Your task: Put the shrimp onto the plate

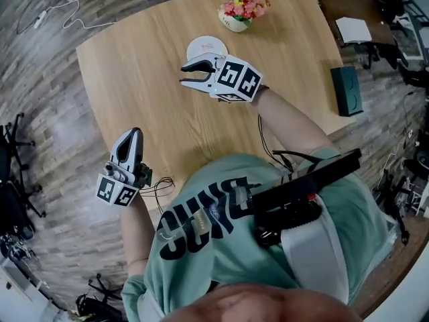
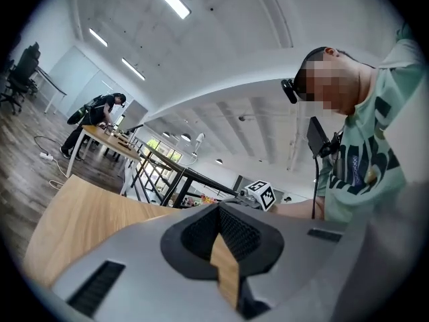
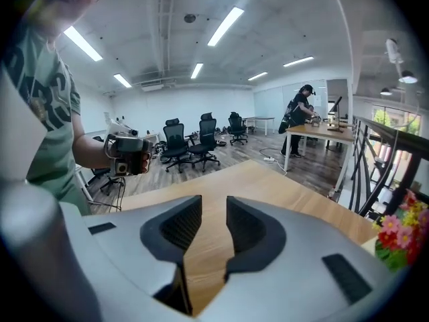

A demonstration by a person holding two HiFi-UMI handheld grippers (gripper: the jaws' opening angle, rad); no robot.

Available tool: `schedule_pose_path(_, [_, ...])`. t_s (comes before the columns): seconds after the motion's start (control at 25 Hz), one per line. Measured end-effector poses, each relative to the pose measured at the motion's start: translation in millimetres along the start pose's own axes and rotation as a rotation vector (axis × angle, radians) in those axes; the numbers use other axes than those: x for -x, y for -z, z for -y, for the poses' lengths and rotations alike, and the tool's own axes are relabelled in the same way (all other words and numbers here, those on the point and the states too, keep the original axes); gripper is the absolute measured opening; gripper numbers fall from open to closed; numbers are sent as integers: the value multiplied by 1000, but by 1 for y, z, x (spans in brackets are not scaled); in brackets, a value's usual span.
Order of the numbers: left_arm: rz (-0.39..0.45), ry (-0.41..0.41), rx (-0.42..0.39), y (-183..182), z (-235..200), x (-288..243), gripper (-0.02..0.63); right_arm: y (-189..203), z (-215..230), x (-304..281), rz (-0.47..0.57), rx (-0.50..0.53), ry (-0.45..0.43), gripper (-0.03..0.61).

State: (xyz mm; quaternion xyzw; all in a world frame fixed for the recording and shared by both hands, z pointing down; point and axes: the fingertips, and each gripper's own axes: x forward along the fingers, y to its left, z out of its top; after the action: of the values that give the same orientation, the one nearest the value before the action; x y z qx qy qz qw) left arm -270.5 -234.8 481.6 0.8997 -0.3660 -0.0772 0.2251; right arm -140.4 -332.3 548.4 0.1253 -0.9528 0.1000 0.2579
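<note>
A white plate lies on the round wooden table, near its far side. No shrimp shows clearly in any view. My right gripper hovers just in front of the plate and points left, its jaws apart with only bare wood between them. My left gripper hangs over the table's near left edge, fingers together and empty; in its own view the pads meet. Each gripper sees the other across the table: the left gripper, the right one's marker cube.
A pot of pink flowers stands behind the plate, also at the right edge of the right gripper view. A dark green box lies at the table's right edge. Office chairs and another person are across the room.
</note>
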Motion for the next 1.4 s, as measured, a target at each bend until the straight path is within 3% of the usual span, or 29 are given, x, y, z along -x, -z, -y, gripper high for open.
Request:
schedule_pose_path(0.4, [-18,86,-5,-13,29,68,-5,-36,-75,26,78,-51,39,9])
schedule_pose_path(0.72, [-21,96,1,-12,75,78,-5,-56,-96,102,150,-45,91,8])
schedule_pose_path(1.04, [-24,137,-6,18,188,14,-5,-3,-108,237,200,-32,135,8])
schedule_pose_path(1.2, [-16,156,39,45,253,-18,-5,42,-125,305,196,-15,130,8])
schedule_pose_path(1.4, [-19,147,27,59,309,-42,-5,80,-139,355,198,-11,101,8])
